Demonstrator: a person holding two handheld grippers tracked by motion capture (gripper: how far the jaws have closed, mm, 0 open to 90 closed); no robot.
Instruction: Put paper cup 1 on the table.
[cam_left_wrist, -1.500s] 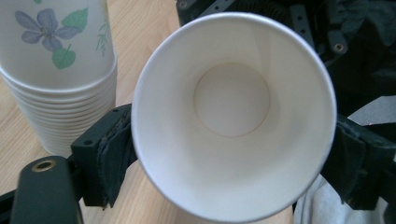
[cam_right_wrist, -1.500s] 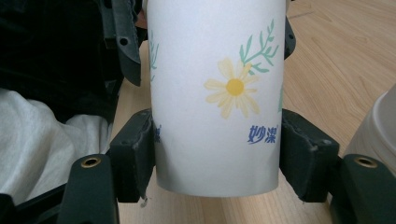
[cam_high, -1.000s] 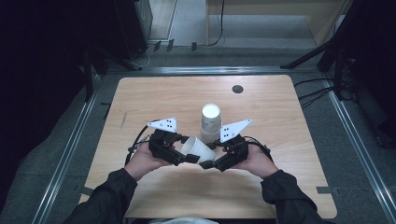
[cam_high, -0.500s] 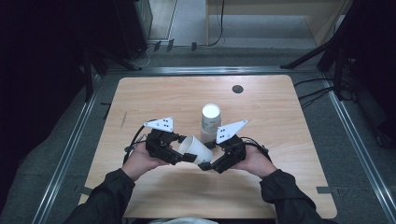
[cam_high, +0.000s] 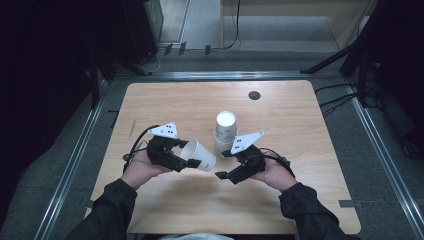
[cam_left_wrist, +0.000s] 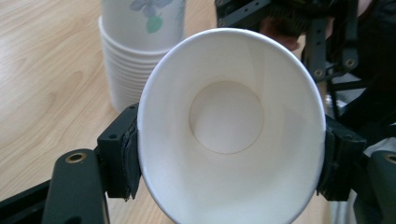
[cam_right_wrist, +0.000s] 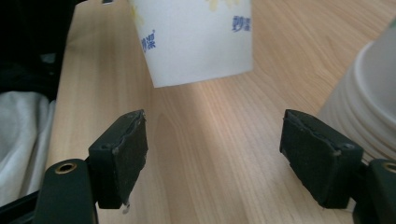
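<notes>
A white paper cup (cam_high: 200, 155) lies on its side in the air, my left gripper (cam_high: 186, 159) shut on its rim. The left jaws have just been closing, and in the left gripper view the mouth of the cup (cam_left_wrist: 229, 121) is squeezed oval between the pads of the left gripper (cam_left_wrist: 229, 163). My right gripper (cam_high: 222, 175) stands open just short of the cup's base. Its jaws have just been opening, with nothing between them. In the right gripper view, the printed cup (cam_right_wrist: 196, 42) hangs ahead of the right gripper (cam_right_wrist: 219, 154). A stack of upturned cups (cam_high: 225, 131) stands behind both.
The wooden table (cam_high: 300, 125) has a small black round hole (cam_high: 254, 95) near its back edge. Metal rails run along both sides on the floor. The cup stack (cam_right_wrist: 369, 107) stands close to my right jaw. White cloth (cam_right_wrist: 23, 140) lies at the near edge.
The right gripper has opened and let go of the cup's base, drawing slightly back. The cup now hangs from the left gripper alone.
</notes>
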